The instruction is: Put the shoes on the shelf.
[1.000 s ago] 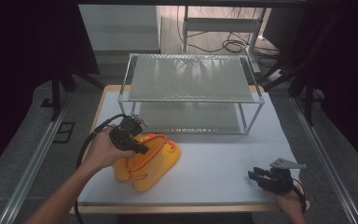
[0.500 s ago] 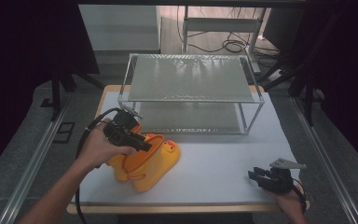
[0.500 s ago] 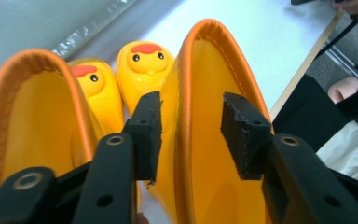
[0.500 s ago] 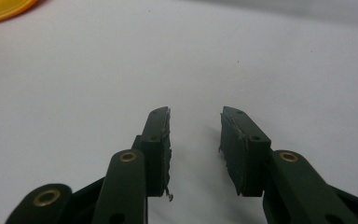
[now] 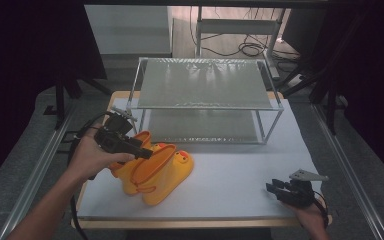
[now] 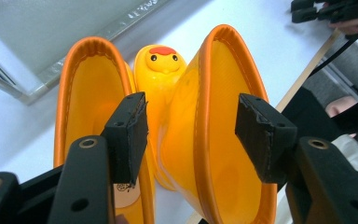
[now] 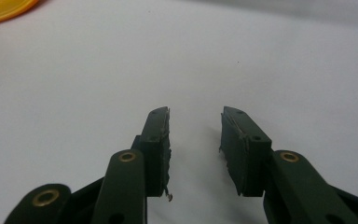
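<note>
Two yellow rubber boots with a duck face on the toe lie side by side at the table's front left. In the left gripper view their open tops face the camera, the duck face between them. My left gripper hovers just over the boot tops. Its jaws have just been opening and now stand wide; one boot's rim runs below the gap, and the pads are clear of it. My right gripper rests low at the front right, open, over bare table.
A two-level wire-frame rack with frosted shelves stands at the back middle of the white table. A corner of a boot shows far off in the right gripper view. Cables trail from both grippers off the front edge.
The left gripper's jaws have opened off the boot top, and the hand has lifted and drawn back a little to the left. The right gripper has stayed put.
</note>
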Action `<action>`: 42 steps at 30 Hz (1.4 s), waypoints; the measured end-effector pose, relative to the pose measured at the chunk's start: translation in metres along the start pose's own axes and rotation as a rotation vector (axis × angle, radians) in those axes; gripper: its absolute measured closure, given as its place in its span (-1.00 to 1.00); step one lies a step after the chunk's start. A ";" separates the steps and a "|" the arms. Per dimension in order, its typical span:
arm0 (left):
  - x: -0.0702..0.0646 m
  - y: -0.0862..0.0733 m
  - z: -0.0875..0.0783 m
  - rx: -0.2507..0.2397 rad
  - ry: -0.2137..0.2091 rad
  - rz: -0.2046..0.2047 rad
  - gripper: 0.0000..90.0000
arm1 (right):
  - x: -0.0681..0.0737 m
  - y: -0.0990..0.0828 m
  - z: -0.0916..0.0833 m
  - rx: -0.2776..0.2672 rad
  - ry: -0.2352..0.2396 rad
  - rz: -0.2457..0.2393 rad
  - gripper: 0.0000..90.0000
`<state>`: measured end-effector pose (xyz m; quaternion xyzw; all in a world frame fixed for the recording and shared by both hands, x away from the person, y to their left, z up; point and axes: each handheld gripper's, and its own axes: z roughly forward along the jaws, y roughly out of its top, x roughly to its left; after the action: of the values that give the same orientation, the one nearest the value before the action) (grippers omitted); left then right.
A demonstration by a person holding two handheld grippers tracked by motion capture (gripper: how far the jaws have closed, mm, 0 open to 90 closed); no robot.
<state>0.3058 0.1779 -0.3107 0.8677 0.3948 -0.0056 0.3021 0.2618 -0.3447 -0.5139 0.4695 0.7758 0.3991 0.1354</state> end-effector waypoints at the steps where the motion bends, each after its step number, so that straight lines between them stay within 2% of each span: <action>1: 0.000 0.000 -0.001 -0.002 0.003 -0.001 -0.04 | 0.000 0.000 0.000 0.000 0.000 0.001 0.39; 4: 0.002 -0.001 -0.007 -0.010 0.021 -0.005 -0.10 | 0.000 0.000 0.000 0.001 0.000 0.000 0.39; 8: 0.003 -0.003 -0.006 0.002 0.030 -0.013 -0.12 | 0.000 0.000 0.000 0.002 0.000 0.002 0.39; 13: 0.005 -0.005 0.006 0.037 0.034 -0.013 -0.15 | 0.000 0.000 0.001 0.002 0.001 0.000 0.39; 15: 0.007 -0.005 0.015 0.067 0.038 -0.013 -0.16 | 0.000 0.000 0.001 0.000 0.000 0.002 0.39; 21: 0.006 -0.004 0.029 0.093 0.051 -0.014 -0.14 | -0.001 0.000 0.001 0.002 -0.001 0.002 0.39; 23: 0.005 -0.004 0.035 0.113 0.061 -0.009 -0.02 | -0.001 -0.001 0.001 0.002 0.000 0.003 0.39; 25: 0.004 -0.004 0.041 0.128 0.073 -0.009 0.00 | -0.001 -0.001 0.001 0.001 -0.001 0.003 0.39; 29: 0.003 -0.005 0.048 0.143 0.099 -0.027 0.26 | -0.001 -0.001 0.001 0.001 -0.002 0.004 0.38; 30: 0.003 -0.005 0.050 0.149 0.104 -0.028 0.26 | -0.001 -0.001 0.001 0.001 -0.003 0.005 0.38; 31: 0.003 -0.006 0.052 0.154 0.107 -0.031 0.36 | -0.001 -0.001 0.001 0.002 -0.003 0.005 0.38; 32: 0.003 -0.005 0.052 0.155 0.114 -0.026 0.58 | -0.002 -0.001 0.001 0.003 -0.005 0.005 0.38; 33: 0.003 -0.005 0.051 0.153 0.113 -0.025 0.72 | -0.002 -0.001 0.001 0.003 -0.006 0.005 0.38; 34: 0.003 -0.005 0.051 0.153 0.113 -0.025 0.79 | -0.002 -0.001 0.001 0.003 -0.006 0.005 0.38; 37: 0.002 -0.004 0.051 0.153 0.120 -0.017 0.88 | -0.003 -0.001 0.001 0.003 -0.006 0.006 0.38; 42: 0.005 -0.002 0.049 0.138 0.094 -0.018 0.89 | -0.004 -0.001 0.000 0.001 -0.008 0.011 0.38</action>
<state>0.3188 0.1569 -0.3531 0.8821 0.4150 0.0050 0.2227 0.2631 -0.3479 -0.5155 0.4757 0.7728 0.3975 0.1360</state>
